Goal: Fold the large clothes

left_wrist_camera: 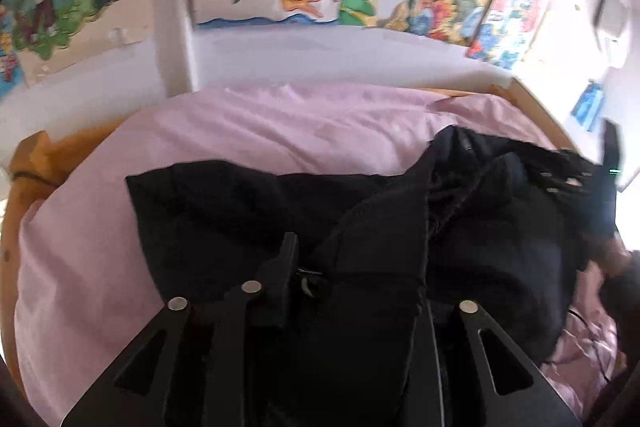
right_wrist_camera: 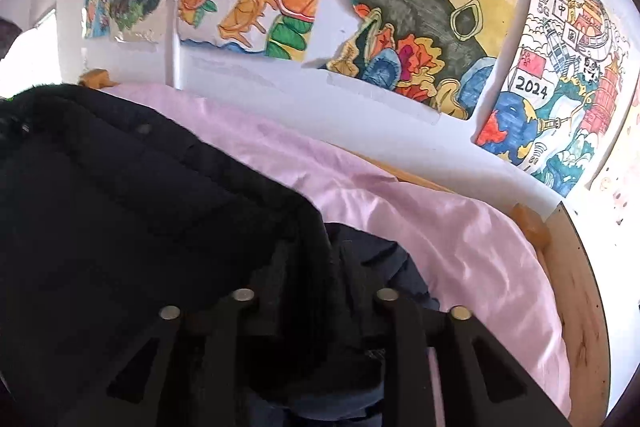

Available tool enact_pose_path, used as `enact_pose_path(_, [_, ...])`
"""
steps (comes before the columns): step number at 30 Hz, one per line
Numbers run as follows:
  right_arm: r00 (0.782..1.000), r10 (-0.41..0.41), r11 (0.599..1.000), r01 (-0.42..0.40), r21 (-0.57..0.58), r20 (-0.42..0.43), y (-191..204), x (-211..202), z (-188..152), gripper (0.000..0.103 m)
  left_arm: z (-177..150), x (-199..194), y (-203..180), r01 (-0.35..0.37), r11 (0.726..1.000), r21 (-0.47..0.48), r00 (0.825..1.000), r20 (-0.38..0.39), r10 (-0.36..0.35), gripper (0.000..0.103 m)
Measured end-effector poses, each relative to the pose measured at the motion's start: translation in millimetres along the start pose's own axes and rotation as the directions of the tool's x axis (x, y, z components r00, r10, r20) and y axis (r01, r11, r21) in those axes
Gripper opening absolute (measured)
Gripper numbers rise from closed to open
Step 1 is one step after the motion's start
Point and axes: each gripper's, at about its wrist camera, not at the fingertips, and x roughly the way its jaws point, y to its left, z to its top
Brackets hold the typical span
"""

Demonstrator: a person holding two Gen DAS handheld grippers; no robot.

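On the pink bedsheet (left_wrist_camera: 100, 247) lies a black coat (left_wrist_camera: 248, 203), partly lifted. The left gripper (left_wrist_camera: 352, 267) is clamped on a fold of it, and the right gripper (right_wrist_camera: 316, 267) also looks closed on its dark edge, probably so both can carry that side over for a fold. Drawings (right_wrist_camera: 400, 27) cover the wall behind.

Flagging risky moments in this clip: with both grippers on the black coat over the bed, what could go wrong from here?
1. The black coat looks bulky and bunched; only a thin edge sits in the left gripper, so it could slip out.
2. The right gripper is buried in dark fabric, so its hold cannot be judged and it may catch several layers.
3. Dragging could rumple the pink sheet.
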Motion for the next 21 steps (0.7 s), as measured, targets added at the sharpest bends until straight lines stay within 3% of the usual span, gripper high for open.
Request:
enact_pose_path(3, [1.000, 0.010, 0.999, -0.011, 0.050, 0.012, -10.9, 5.9, -3.3, 0.039, 4.9, -17.8, 1.7, 0.042, 0.999, -0.001, 0.999, 0.011, -0.041, 0.041])
enact_pose_path(5, [1.000, 0.015, 0.997, -0.016, 0.069, 0.009, -15.3, 11.5, -5.2, 0.043, 5.9, -44.7, 4.5, 0.055, 0.998, -0.015, 0.996, 0.077, -0.054, 0.057])
enact_pose_path(7, [1.000, 0.017, 0.997, -0.018, 0.077, 0.015, -17.6, 14.0, -7.9, 0.043, 9.1, -66.6, 7.3, 0.060, 0.997, -0.049, 0.990, 0.127, -0.053, 0.061])
enact_pose_path(9, [0.999, 0.035, 0.994, -0.036, 0.104, 0.012, -23.2, 18.5, -9.9, 0.045, 8.6, -87.0, 15.1, -0.035, 0.993, -0.111, 0.985, 0.165, 0.053, 0.069])
enact_pose_path(11, [0.993, 0.107, 0.977, -0.113, 0.178, 0.043, -34.6, 16.5, -10.0, 0.049, 0.5, -103.0, 21.1, -0.141, 0.974, -0.177, 0.966, 0.190, 0.174, 0.076])
enact_pose_path(12, [0.980, 0.182, 0.952, -0.197, 0.234, 0.084, -44.8, 13.0, -10.0, 0.049, -1.9, -104.8, 20.7, -0.142, 0.972, -0.185, 0.965, 0.194, 0.177, 0.077])
enact_pose_path(13, [0.953, 0.272, 0.903, -0.301, 0.307, 0.136, -60.5, 8.8, -11.0, 0.054, -6.6, -107.0, 22.3, -0.125, 0.973, -0.196, 0.966, 0.200, 0.164, 0.078])
enact_pose_path(14, [0.928, 0.328, 0.854, -0.372, 0.363, 0.179, -74.0, 4.2, -12.6, 0.069, -8.9, -105.0, 22.0, -0.108, 0.973, -0.202, 0.968, 0.200, 0.149, 0.079])
enact_pose_path(16, [0.897, 0.372, 0.802, -0.440, 0.404, 0.240, -89.9, -8.8, -14.7, 0.085, -11.0, -95.1, 22.0, -0.073, 0.978, -0.197, 0.974, 0.195, 0.112, 0.079])
enact_pose_path(18, [0.867, 0.408, 0.786, -0.494, 0.373, 0.288, -100.6, -33.2, -18.6, 0.086, -10.4, -79.1, 20.7, -0.054, 0.980, -0.190, 0.980, 0.180, 0.089, 0.079])
enact_pose_path(20, [0.856, 0.427, 0.802, -0.508, 0.313, 0.292, -103.4, -56.3, -25.2, 0.097, -11.2, -64.1, 19.8, -0.041, 0.984, -0.174, 0.982, 0.173, 0.072, 0.079])
enact_pose_path(21, [0.855, 0.431, 0.814, -0.506, 0.285, 0.287, -102.3, -63.7, -28.2, 0.098, -11.4, -58.5, 19.5, -0.046, 0.984, -0.170, 0.979, 0.188, 0.078, 0.079])
